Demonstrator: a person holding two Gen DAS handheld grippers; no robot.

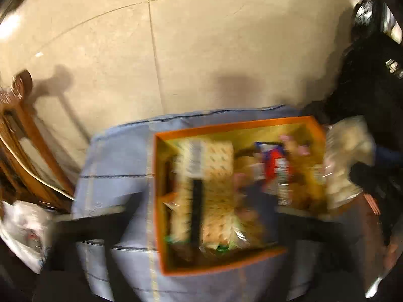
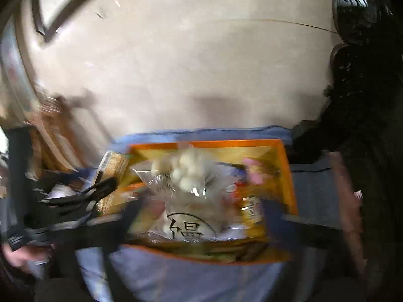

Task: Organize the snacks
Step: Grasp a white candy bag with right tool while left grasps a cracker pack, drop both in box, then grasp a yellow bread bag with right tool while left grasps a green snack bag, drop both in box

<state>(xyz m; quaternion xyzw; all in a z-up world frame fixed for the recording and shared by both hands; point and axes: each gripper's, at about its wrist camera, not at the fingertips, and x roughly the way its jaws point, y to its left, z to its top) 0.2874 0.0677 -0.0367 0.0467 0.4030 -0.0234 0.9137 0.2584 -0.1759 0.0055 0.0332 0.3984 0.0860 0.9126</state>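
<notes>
Both hand-held grippers, left (image 1: 201, 216) and right (image 2: 199, 224), hang wide open and empty above the orange box (image 1: 252, 123) on the blue-clothed worktop (image 1: 118, 156). Inside lie a cracker pack (image 1: 216, 166) and a clear bag of white balls (image 2: 186, 173); all is blurred.

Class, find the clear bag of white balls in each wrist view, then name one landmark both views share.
Left wrist: bag at the right, at the orange box's right edge.
Right wrist: bag in the centre, over the box.
Shared landmark: orange box on the blue cloth.
</notes>
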